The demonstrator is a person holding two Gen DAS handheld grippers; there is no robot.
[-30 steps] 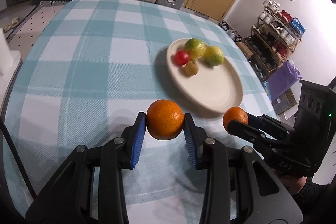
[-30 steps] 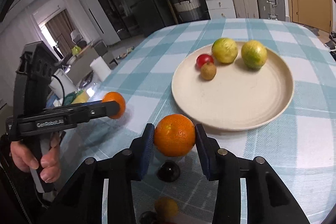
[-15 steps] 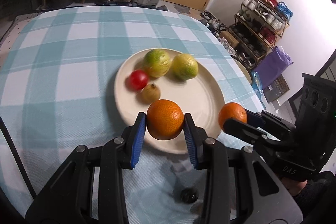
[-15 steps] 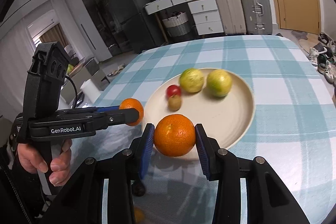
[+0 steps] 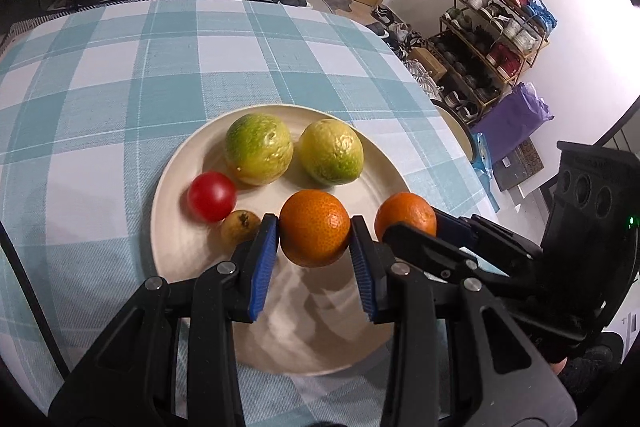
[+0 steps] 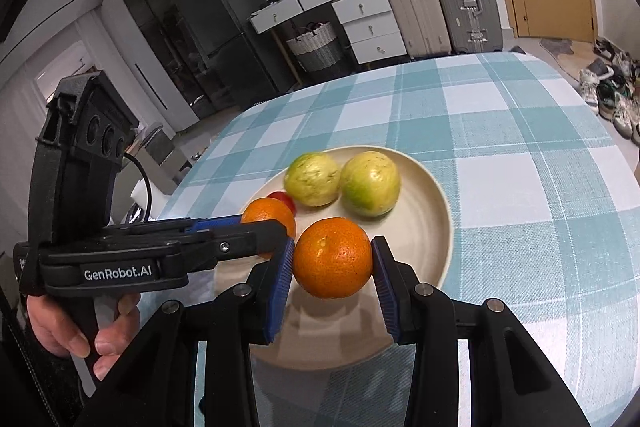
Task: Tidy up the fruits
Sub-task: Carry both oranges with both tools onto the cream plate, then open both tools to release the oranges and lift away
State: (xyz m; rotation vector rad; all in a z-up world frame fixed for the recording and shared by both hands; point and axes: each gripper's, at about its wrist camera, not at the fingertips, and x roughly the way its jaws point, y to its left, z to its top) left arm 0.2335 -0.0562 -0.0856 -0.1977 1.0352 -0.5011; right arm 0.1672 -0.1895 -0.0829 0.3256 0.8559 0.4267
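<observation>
Round orange mandarin (image 5: 314, 228) clamped between left gripper (image 5: 314, 247) blue pads, held above the cream round plate (image 5: 172, 167). Right gripper (image 6: 333, 267) likewise pinching a second orange mandarin (image 6: 332, 257) over the same plate — the two side by side. On the plate: two yellow-green fruits (image 5: 258, 149), small red fruit (image 5: 211, 195), small brownish one (half hidden) (image 5: 240, 231). Teal-white checked tablecloth (image 5: 100, 75) underneath.

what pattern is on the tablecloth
A teal-and-white check on the tablecloth, clearest in the left wrist view.
</observation>
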